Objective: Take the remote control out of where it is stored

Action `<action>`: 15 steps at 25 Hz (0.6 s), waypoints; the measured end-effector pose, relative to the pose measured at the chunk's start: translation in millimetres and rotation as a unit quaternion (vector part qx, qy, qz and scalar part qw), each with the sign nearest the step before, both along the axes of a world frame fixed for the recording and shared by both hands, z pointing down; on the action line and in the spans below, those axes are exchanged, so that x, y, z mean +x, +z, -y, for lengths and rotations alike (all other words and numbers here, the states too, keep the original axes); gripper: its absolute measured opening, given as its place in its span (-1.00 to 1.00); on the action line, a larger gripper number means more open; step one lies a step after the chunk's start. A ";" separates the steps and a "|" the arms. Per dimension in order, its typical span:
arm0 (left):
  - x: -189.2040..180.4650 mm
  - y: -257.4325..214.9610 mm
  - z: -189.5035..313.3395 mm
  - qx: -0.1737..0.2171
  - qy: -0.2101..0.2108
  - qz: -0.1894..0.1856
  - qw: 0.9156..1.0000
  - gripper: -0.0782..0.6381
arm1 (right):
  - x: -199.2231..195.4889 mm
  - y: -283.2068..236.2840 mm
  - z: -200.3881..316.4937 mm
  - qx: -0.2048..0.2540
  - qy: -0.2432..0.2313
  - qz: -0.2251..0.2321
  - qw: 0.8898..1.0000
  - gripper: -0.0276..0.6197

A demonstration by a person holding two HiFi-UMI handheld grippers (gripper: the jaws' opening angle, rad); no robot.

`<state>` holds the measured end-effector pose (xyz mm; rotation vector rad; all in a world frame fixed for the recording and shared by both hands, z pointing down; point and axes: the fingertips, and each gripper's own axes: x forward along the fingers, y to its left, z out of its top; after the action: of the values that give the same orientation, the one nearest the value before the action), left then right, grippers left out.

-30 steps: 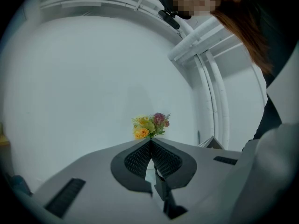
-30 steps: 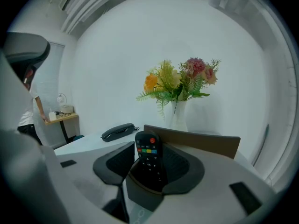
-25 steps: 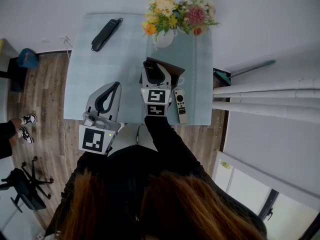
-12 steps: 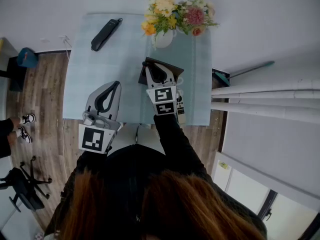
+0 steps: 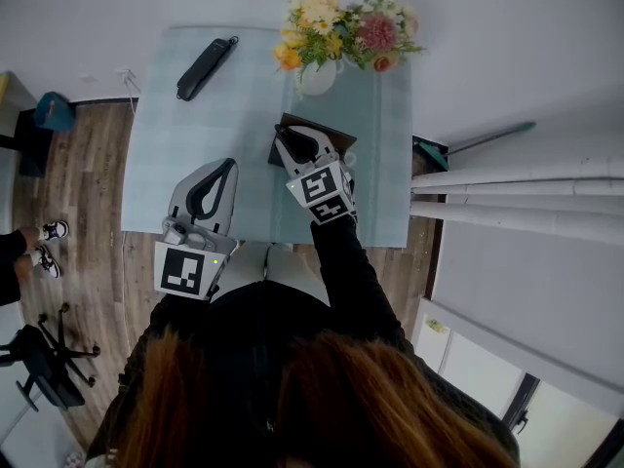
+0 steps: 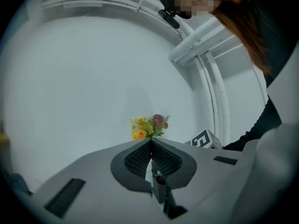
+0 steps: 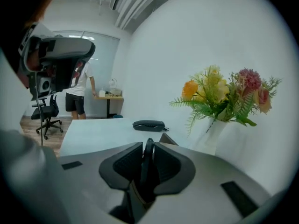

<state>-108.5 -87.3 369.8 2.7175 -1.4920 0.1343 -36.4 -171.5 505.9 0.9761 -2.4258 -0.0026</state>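
Remote control (image 7: 147,164) is pinched edge-on in your right gripper (image 5: 293,145), whose jaws have just been closing narrowly onto it. It sits low at the dark holder (image 5: 330,136), so lifting it clear remains. Your left gripper (image 5: 226,170) hangs alongside, jaws together, empty.

An office, probably a small meeting room, is shown. A pale blue-grey table (image 5: 195,154) is set against a plain white wall (image 5: 468,18) on a wood-plank floor (image 5: 83,164), and a white vase of flowers (image 5: 336,42) is placed at its far edge. A black swivel chair (image 5: 44,359) on castors is seen nearby. In the right gripper view, a second desk (image 7: 108,97) is set beneath a wide window or glass partition (image 7: 100,55), where a person (image 7: 80,90) is seen standing, distant and small.
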 end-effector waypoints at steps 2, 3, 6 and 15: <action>-0.1 -0.8 1.2 0.002 -0.002 0.000 1.000 -0.77 | -1.8 1.3 2.0 0.001 0.007 -0.004 1.000 -0.65; -0.3 -1.2 1.5 0.002 -0.003 0.000 1.000 -0.77 | -1.2 1.5 3.0 0.000 0.012 0.000 1.000 -0.66; -2.3 -0.9 3.0 0.001 -0.007 0.001 1.000 -0.77 | 1.2 2.2 4.8 -0.004 0.020 0.016 1.000 -0.68; -6.4 -2.9 8.2 0.002 -0.019 -0.003 1.000 -0.77 | 16.9 -15.9 8.9 -0.001 0.044 0.089 0.995 -0.70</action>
<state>-114.9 -95.5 367.0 2.6897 -1.5424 0.1215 -19.5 -180.3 490.0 1.1242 -2.5400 0.1218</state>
